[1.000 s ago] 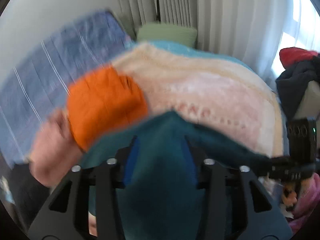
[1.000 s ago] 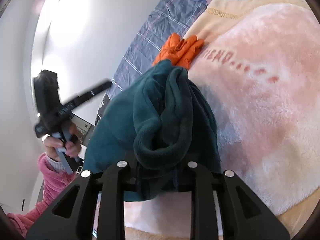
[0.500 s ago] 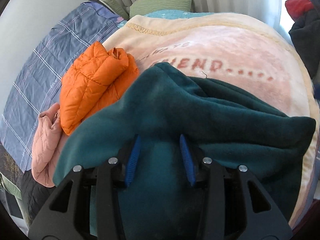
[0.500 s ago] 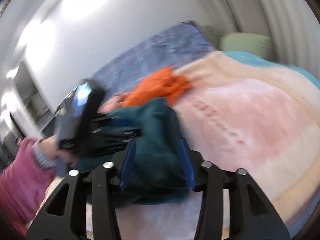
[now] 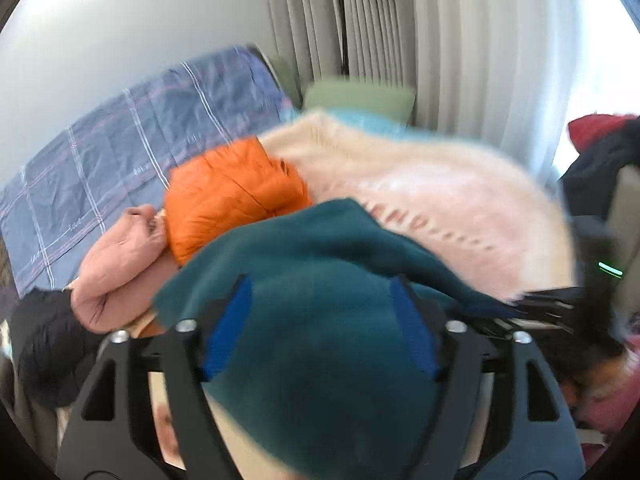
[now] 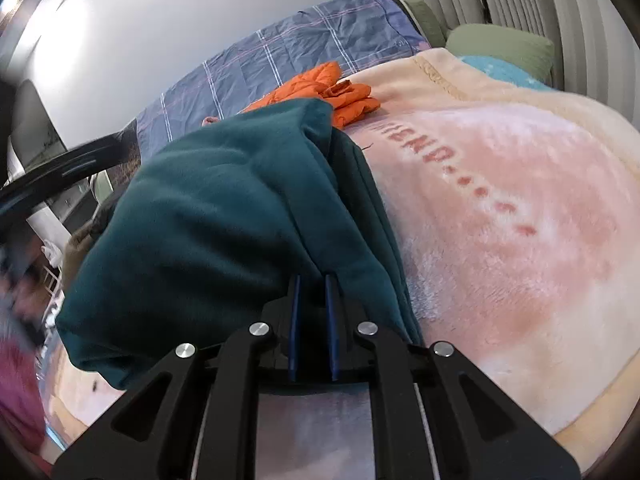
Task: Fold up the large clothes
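Observation:
A dark teal fleece garment [image 6: 224, 208] lies bunched on a pink and cream blanket [image 6: 500, 200] on a bed. In the left wrist view the teal fleece [image 5: 320, 320] fills the space between my left gripper's [image 5: 320, 336] wide-apart blue pads. My right gripper [image 6: 313, 280] has its pads nearly together, pinching a fold at the fleece's near edge. The right gripper shows blurred at the right of the left wrist view [image 5: 560, 304].
A folded orange puffer jacket [image 5: 232, 192] and a pink garment [image 5: 120, 264] lie left of the fleece. A blue plaid quilt [image 6: 280, 64] lies along the wall, with a green pillow [image 6: 500, 46] by the curtains. Dark and red clothes [image 5: 600, 160] are piled at the right.
My right gripper has closed its pads on the fleece's edge. The left gripper has tilted up and stays open around the fleece. Both views have shifted.

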